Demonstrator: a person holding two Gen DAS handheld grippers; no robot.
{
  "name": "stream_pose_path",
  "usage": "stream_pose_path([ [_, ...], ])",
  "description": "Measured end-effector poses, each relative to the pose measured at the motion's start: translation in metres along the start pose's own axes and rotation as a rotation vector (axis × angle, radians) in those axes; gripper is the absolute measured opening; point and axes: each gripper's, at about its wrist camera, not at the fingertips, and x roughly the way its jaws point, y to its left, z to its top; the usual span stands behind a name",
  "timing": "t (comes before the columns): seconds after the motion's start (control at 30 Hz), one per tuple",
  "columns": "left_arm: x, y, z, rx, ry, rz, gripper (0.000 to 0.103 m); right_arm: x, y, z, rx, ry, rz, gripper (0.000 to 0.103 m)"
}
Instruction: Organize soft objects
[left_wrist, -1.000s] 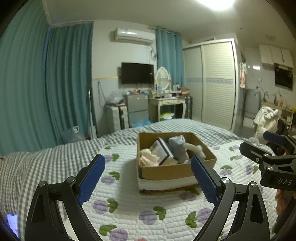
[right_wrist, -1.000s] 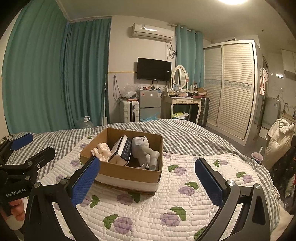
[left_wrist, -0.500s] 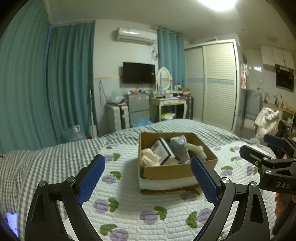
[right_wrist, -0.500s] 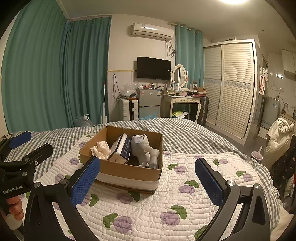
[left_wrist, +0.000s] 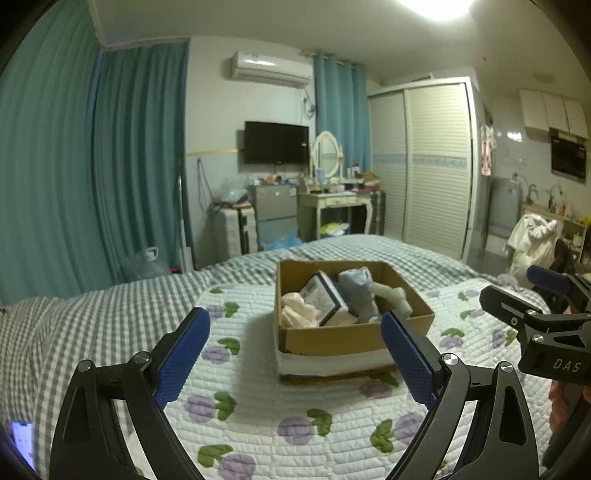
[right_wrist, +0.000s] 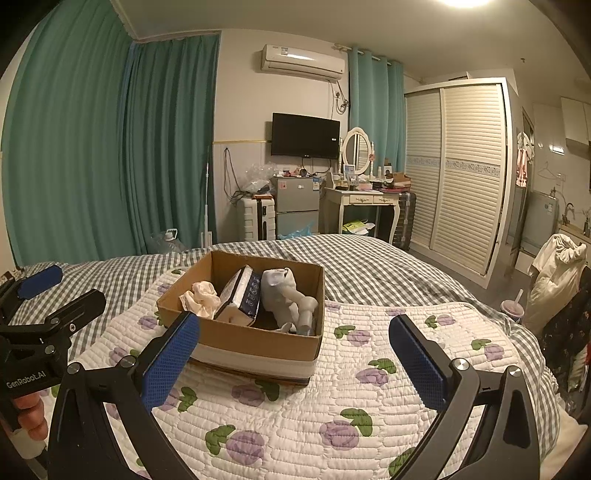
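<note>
A cardboard box (left_wrist: 334, 341) stands on the floral quilt (left_wrist: 258, 413); it also shows in the right wrist view (right_wrist: 255, 339). Inside lie a cream cloth (left_wrist: 295, 314), a dark-edged tissue pack (left_wrist: 325, 299) and a grey soft toy (left_wrist: 360, 291). In the right wrist view they are the cream cloth (right_wrist: 201, 295), the pack (right_wrist: 242, 291) and the toy (right_wrist: 284, 291). My left gripper (left_wrist: 295, 354) is open and empty, short of the box. My right gripper (right_wrist: 295, 354) is open and empty, in front of the box.
The quilt lies on a checked bedspread (left_wrist: 110, 306). A phone (left_wrist: 23, 443) lies at the bed's near left edge. Beyond the bed stand a small fridge (right_wrist: 297, 206), a dressing table (right_wrist: 364, 201) and a wardrobe (right_wrist: 458, 166). Clothes (right_wrist: 554, 277) hang at the right.
Both views have shifted slightly: the box sits a little further right in the left wrist view and a little nearer in the right wrist view. Both grippers stay open.
</note>
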Motion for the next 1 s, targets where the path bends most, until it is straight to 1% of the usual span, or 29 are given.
stream_pose_path([
  [1.0, -0.0013, 0.0037, 0.0012, -0.005, -0.001, -0.003, 0.095, 0.0004, 0.0003, -0.0006, 0.004, 0.0, 0.0, 0.103],
])
